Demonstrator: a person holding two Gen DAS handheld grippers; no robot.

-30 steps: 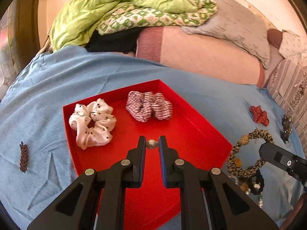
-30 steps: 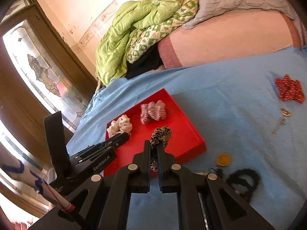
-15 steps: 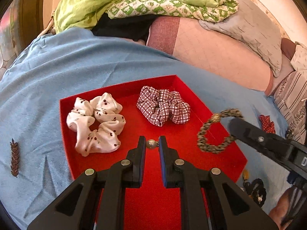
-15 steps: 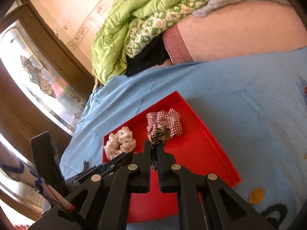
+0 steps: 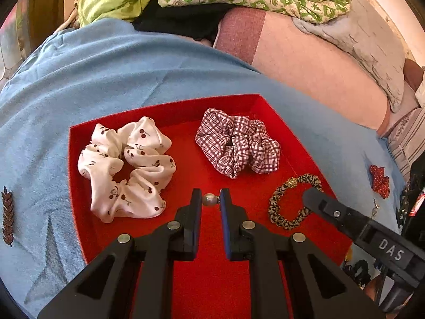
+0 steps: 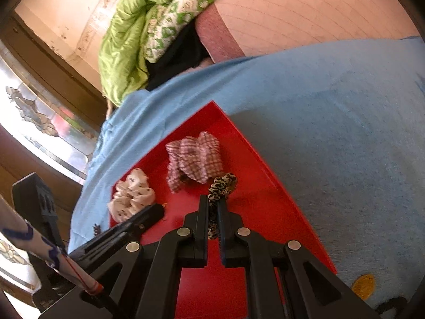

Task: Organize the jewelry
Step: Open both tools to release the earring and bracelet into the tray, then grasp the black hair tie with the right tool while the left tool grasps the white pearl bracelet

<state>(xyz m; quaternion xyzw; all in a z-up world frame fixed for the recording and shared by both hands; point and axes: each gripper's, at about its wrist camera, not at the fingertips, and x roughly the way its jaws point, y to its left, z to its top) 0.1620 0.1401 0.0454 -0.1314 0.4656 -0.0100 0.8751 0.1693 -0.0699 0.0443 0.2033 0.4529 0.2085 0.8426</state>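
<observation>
Pearl bead [image 5: 209, 200]: sits between the tips of the left gripper [image 5: 210, 199], above the floor of the red tray [image 5: 212, 287], just in front of the white cherry-print scrunchie [image 5: 127, 170].
Left gripper: jaws nearly together, clamped on the pearl bead from both sides; a small metal fitting shows on the bead's right side, against the right pad.
Leopard-print band [image 6: 220, 186]: pinched between the fingers of the right gripper [image 6: 213, 207]; its free loop sticks out past the tips, over the tray, just beside the plaid scrunchie [image 6: 194, 159]. In the left wrist view the band [image 5: 294, 202] forms a ring with a gold bead at the top, over the tray's right part.
Right gripper: jaws almost fully closed, gripping the band; one black finger [image 5: 334, 212] crosses the ring's right side in the left wrist view.
Red tray: lies on the blue sheet [image 5: 106, 74]; holds the white scrunchie at left and the plaid scrunchie [image 5: 239, 146] at the back right.
Outside the tray: a brown wheat-ear clip [image 5: 7, 212] on the sheet to the left, a red dotted bow [image 5: 379, 180] to the right.
</observation>
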